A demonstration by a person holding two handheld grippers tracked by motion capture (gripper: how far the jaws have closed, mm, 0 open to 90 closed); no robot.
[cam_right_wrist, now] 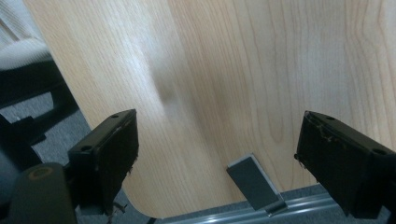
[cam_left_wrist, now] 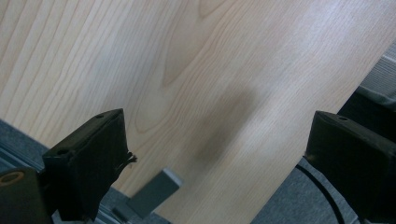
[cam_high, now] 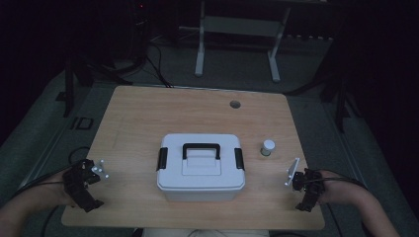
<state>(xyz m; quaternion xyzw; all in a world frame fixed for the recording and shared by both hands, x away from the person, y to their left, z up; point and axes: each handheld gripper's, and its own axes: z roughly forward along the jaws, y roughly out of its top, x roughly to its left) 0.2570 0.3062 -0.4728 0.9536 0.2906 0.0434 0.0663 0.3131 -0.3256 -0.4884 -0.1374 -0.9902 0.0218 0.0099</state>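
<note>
A white plastic lidded box with a black handle [cam_high: 200, 168] sits mid wooden worktop [cam_high: 143, 118]. Left gripper [cam_high: 85, 186] and right gripper [cam_high: 302, 183] rest either side, jaws wide, empty. A careless reach could topple the small white-capped bottle [cam_high: 268, 147].

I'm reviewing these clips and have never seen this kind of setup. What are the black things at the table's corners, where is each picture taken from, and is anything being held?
No robot here: a person holds a two-jaw tool in each hand, the left gripper and the right gripper. The high view looks down on the wooden table. The other two pictures come from cameras riding on each gripper, looking past its black jaws at bare tabletop. On the table stand a white box with a black handle and a small white bottle to its right. Both grippers are open and hold nothing.
</note>
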